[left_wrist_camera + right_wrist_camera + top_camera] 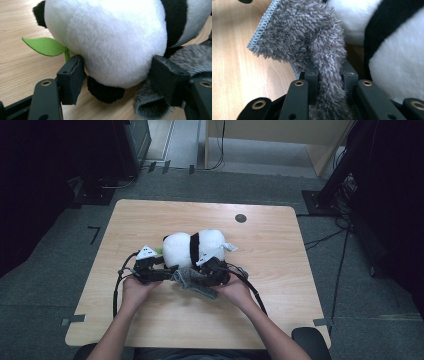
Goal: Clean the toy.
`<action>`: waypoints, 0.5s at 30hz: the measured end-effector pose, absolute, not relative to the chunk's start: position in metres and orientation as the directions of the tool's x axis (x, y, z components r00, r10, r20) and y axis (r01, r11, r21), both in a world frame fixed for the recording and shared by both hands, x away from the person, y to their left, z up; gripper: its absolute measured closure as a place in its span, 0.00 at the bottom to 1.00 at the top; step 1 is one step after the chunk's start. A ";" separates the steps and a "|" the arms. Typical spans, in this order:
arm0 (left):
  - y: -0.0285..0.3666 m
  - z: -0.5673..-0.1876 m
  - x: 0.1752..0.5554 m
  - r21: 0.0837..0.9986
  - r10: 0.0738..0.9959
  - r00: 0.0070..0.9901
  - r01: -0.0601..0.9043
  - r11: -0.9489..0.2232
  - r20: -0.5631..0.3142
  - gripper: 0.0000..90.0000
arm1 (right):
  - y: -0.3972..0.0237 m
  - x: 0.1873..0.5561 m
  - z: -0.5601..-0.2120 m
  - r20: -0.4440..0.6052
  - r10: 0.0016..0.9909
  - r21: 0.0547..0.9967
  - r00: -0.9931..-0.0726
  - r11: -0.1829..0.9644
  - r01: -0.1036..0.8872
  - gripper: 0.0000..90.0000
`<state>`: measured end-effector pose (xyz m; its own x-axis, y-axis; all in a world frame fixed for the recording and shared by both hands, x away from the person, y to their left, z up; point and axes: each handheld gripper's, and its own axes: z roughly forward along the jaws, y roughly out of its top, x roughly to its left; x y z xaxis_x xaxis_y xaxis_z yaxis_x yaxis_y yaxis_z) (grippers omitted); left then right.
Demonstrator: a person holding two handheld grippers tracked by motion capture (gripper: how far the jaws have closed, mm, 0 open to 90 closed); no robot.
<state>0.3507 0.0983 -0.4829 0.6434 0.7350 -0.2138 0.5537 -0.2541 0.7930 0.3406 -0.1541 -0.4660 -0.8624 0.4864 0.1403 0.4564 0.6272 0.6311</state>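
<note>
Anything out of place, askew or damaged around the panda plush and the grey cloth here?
Nothing looks damaged. The panda plush lies on its side on the table, not sitting up. The grey cloth is bunched, pinched in the right gripper. The left gripper straddles the panda's rear, one pad touching its fur.

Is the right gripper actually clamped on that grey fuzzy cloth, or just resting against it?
Clamped. In the right gripper view the right gripper has both pads pressed into a bunched fold of the grey cloth, which fans out beyond them beside the plush panda.
</note>
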 end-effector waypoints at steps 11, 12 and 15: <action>0.099 -0.483 0.351 0.793 0.730 0.651 0.550 -0.263 -0.209 0.33 | -0.188 0.340 -0.461 0.140 0.543 0.652 -0.828 0.579 0.490 0.81; 0.099 -0.482 0.351 0.793 0.730 0.651 0.550 -0.264 -0.208 0.33 | -0.192 0.340 -0.460 0.144 0.546 0.655 -0.825 0.573 0.493 0.81; 0.099 -0.482 0.352 0.795 0.728 0.654 0.546 -0.265 -0.207 0.33 | -0.210 0.335 -0.453 0.119 0.550 0.675 -0.827 0.566 0.474 0.80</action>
